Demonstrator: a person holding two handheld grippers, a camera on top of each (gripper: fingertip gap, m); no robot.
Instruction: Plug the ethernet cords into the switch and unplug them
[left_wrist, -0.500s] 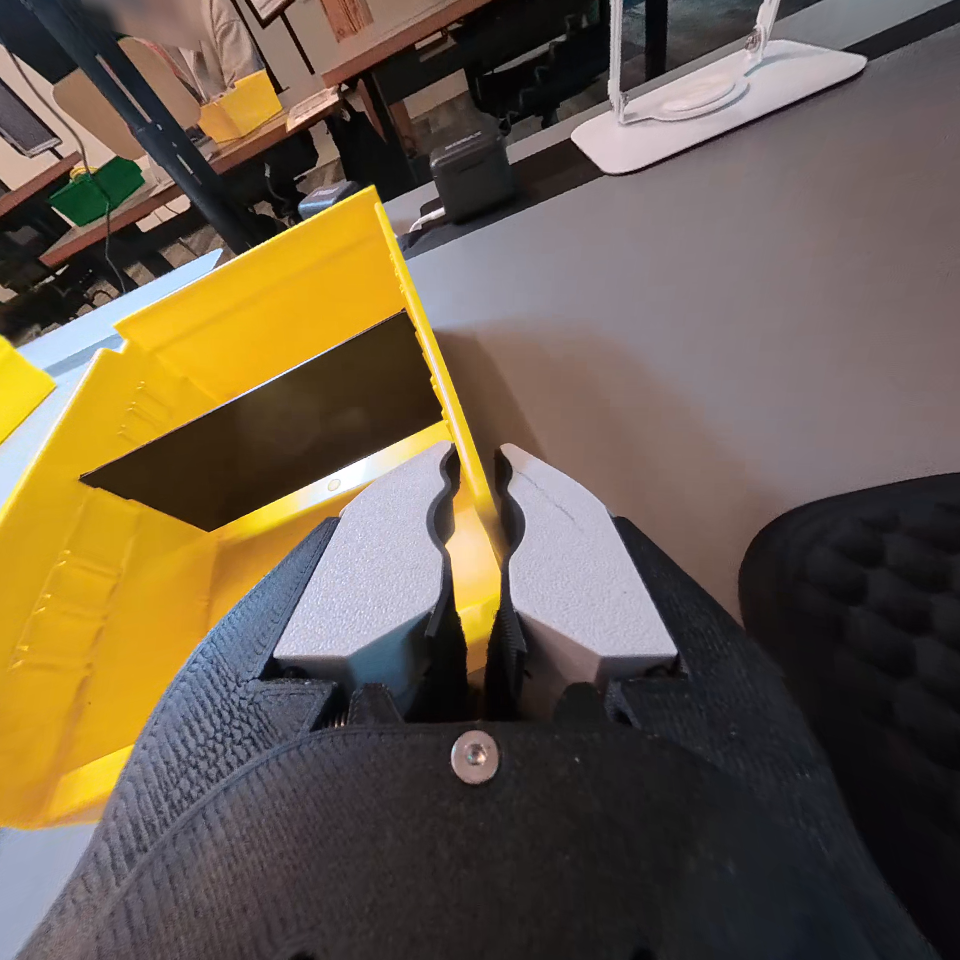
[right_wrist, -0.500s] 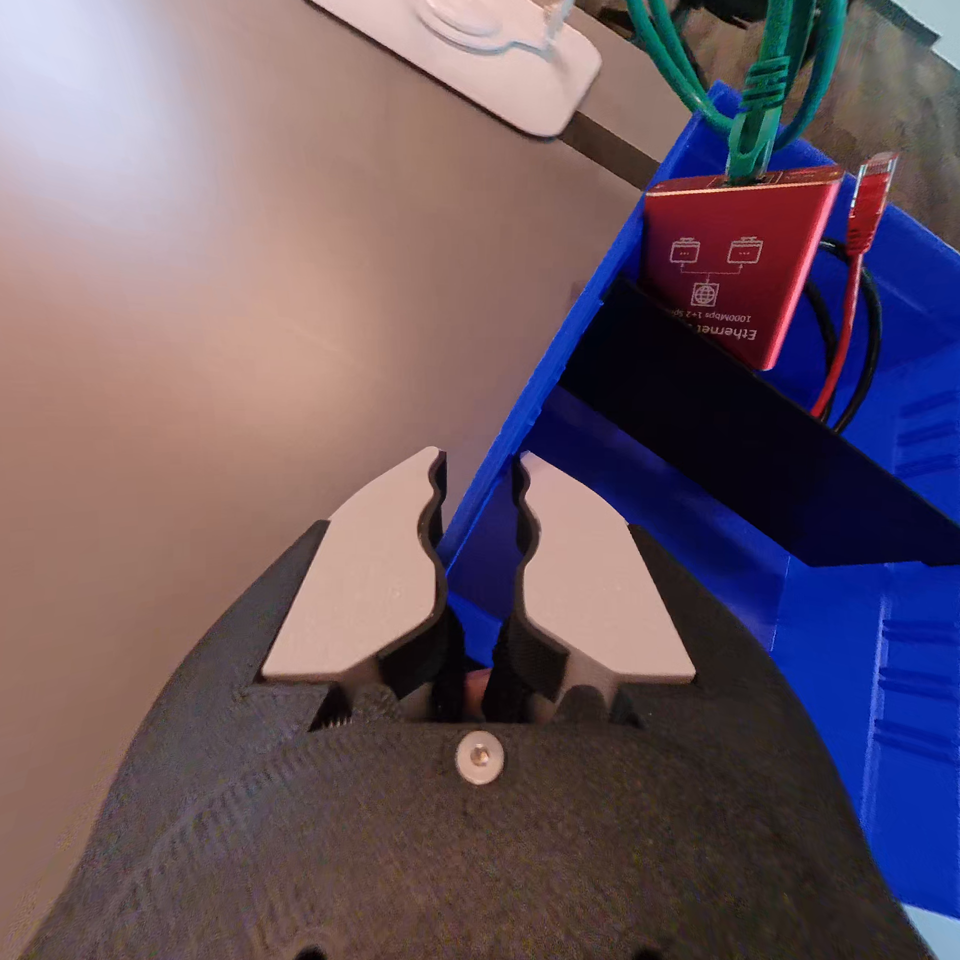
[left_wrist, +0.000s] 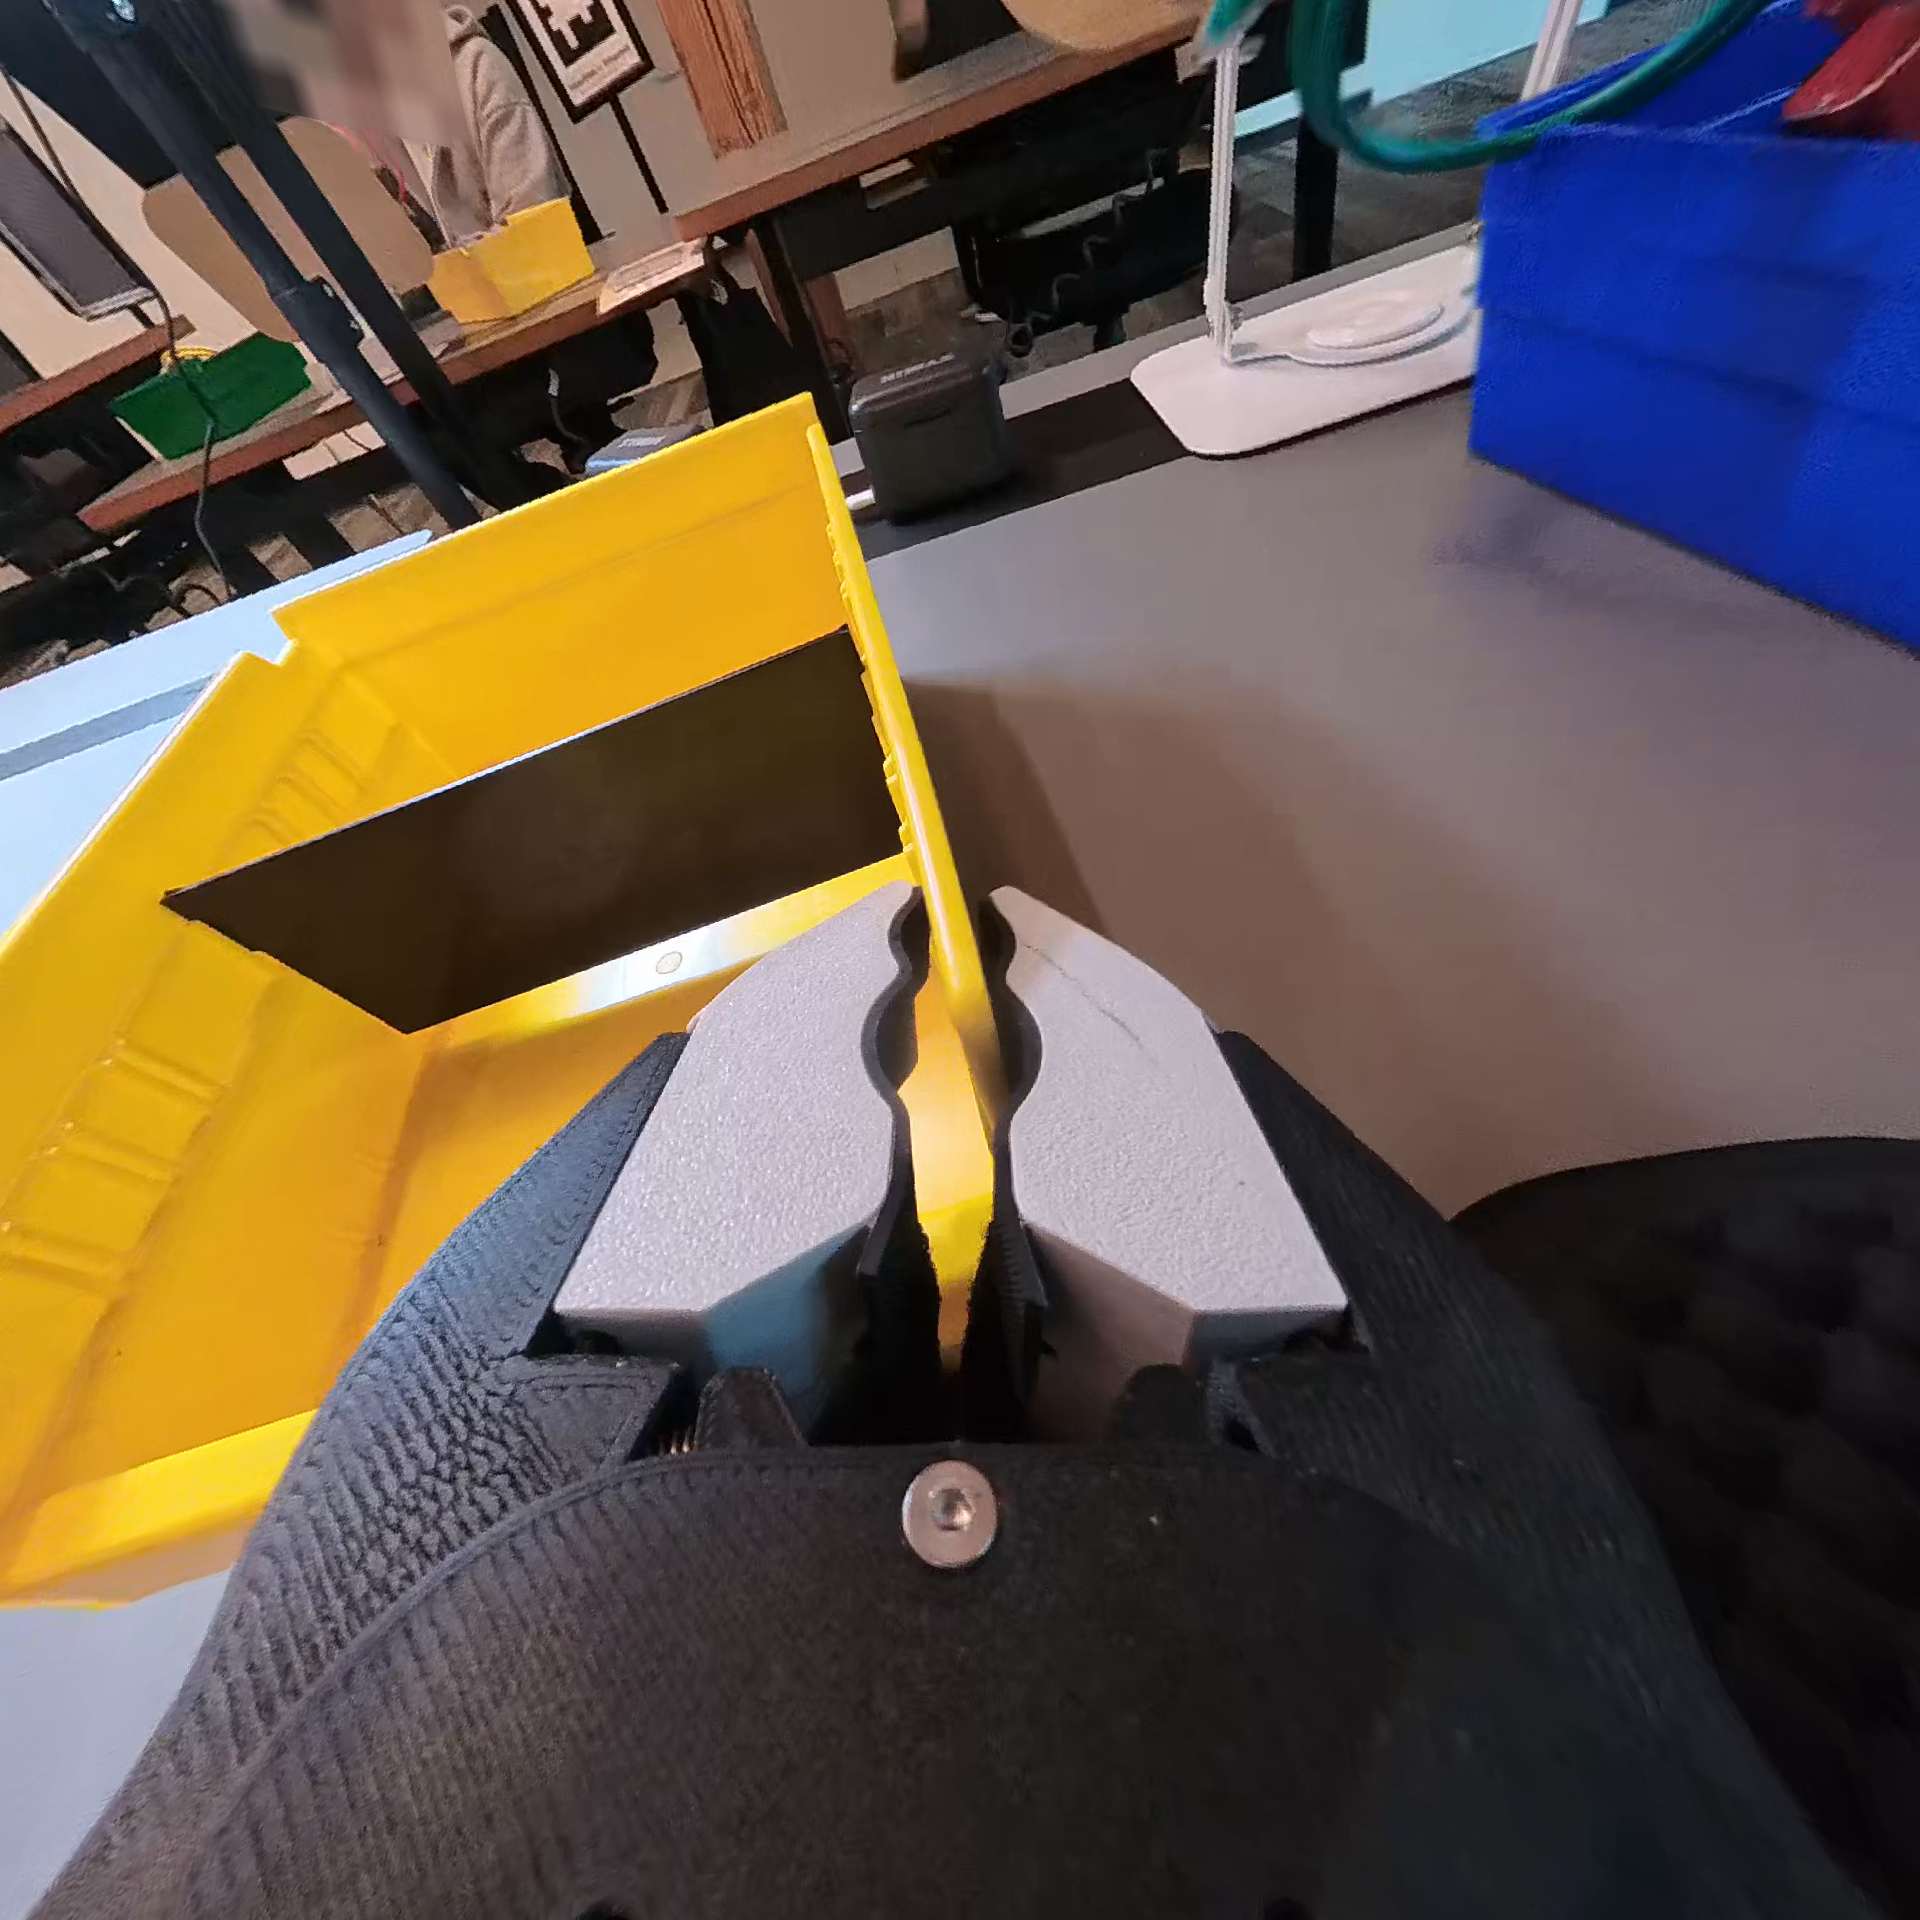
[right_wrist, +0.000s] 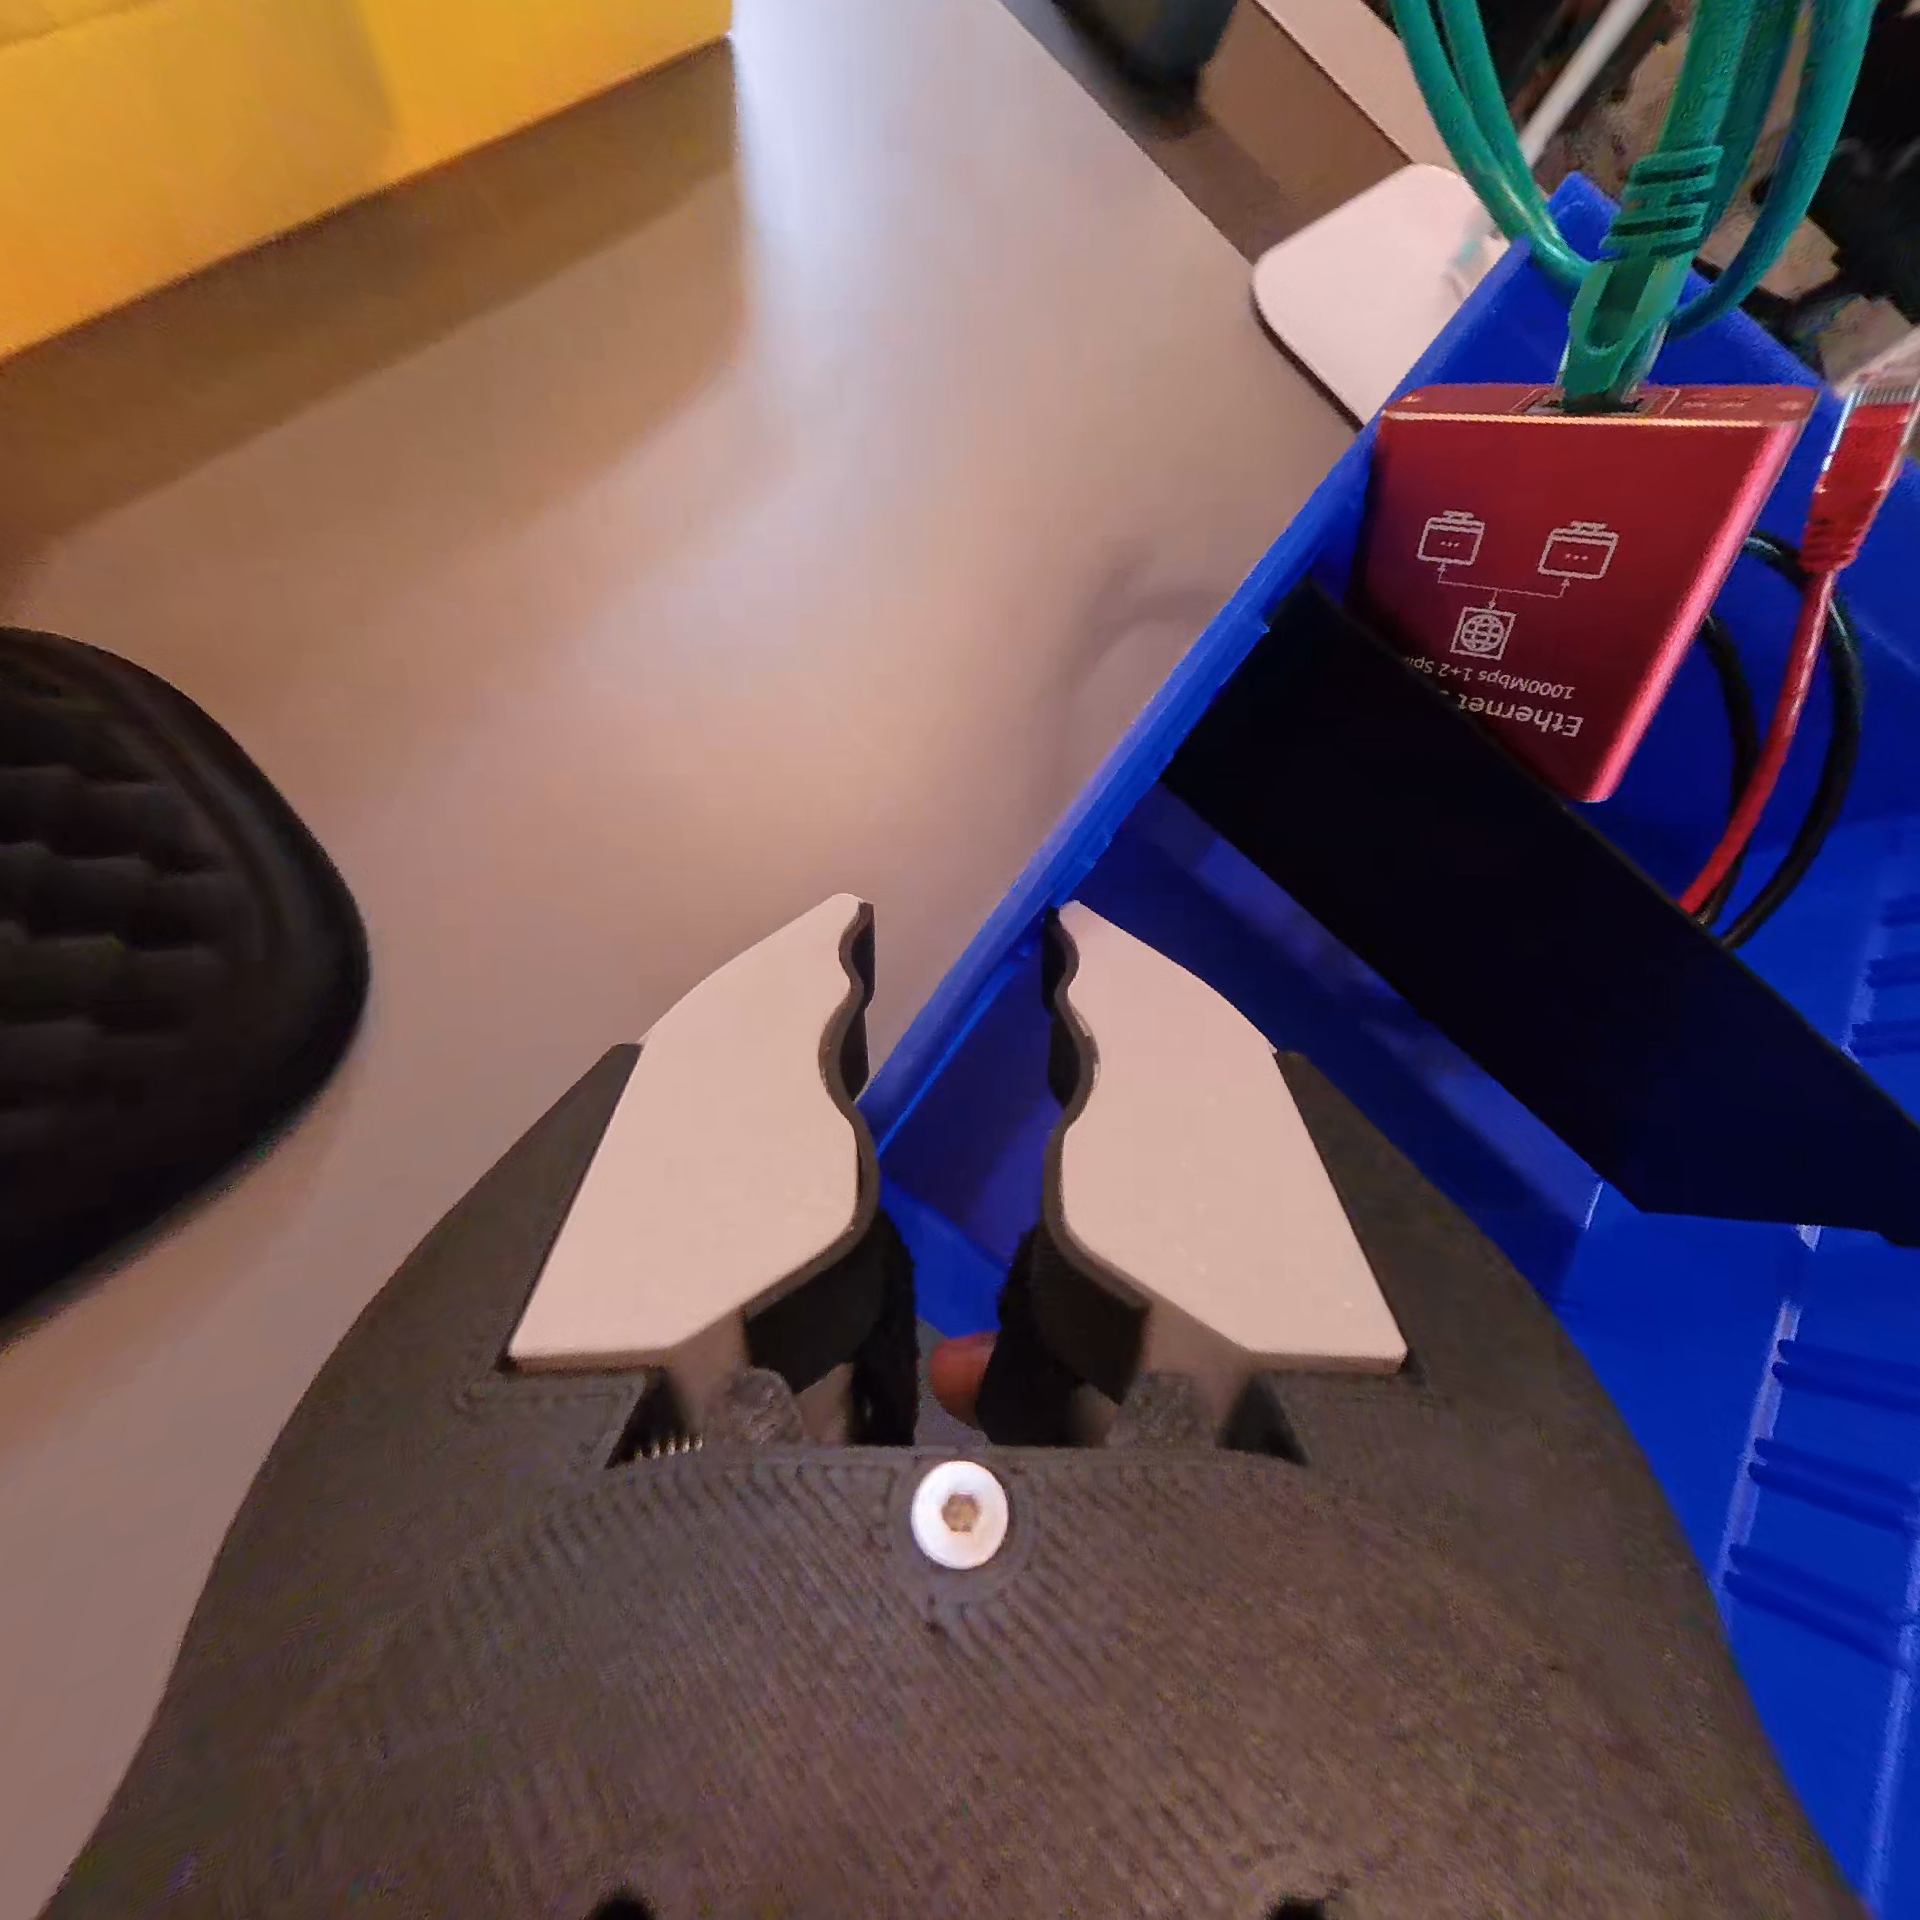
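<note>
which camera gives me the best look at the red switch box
The right wrist view: the red switch stands clear and sharp in the blue bin, a green cord plugged into its top. The left wrist view catches only a blurred red corner above that bin's rim.

Two bins (left_wrist: 312, 1039) (right_wrist: 1558, 1351), one switch (right_wrist: 1558, 582).

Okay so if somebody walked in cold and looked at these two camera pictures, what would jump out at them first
Probably the bright yellow plastic bin at left, its side wall pinched by the left gripper. Next, the blue plastic bin at right, whose wall edge sits between the right gripper fingers. Inside it a flat red metal switch box leans behind a black divider panel, with a green ethernet cord plugged into its top and a red ethernet cord loose beside it.
</note>
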